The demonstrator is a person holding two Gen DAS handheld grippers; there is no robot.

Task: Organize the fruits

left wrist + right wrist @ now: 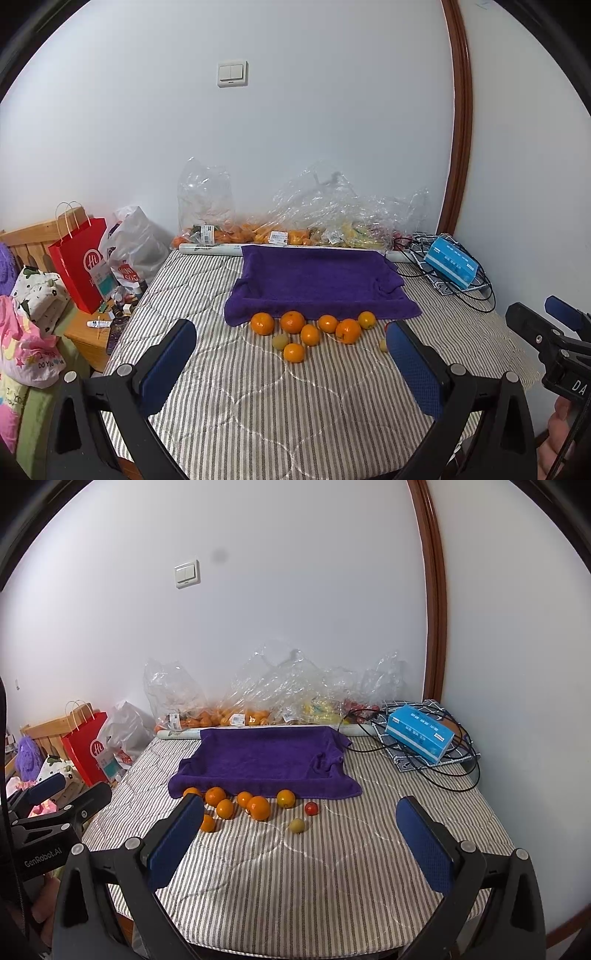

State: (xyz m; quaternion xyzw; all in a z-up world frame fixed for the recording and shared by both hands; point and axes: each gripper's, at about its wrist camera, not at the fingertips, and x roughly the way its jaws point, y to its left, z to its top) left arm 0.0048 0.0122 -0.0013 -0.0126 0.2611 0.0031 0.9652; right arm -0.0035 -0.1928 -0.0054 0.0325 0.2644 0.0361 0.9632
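Observation:
Several oranges (292,322) (258,807) lie loose on the striped table cover in front of a purple towel-lined tray (314,280) (266,757). A small yellow-green fruit (280,341) sits among them, another (297,825) lies apart, with a small red fruit (311,808) beside it. My left gripper (291,354) is open and empty, held back from the oranges. My right gripper (301,830) is open and empty, also short of the fruit. Each gripper shows at the edge of the other's view.
Clear plastic bags of oranges and other fruit (295,229) (258,709) line the wall behind the tray. A blue tissue box (419,733) and black cables (454,771) lie at back right. A red paper bag (79,262) and clutter stand left of the table.

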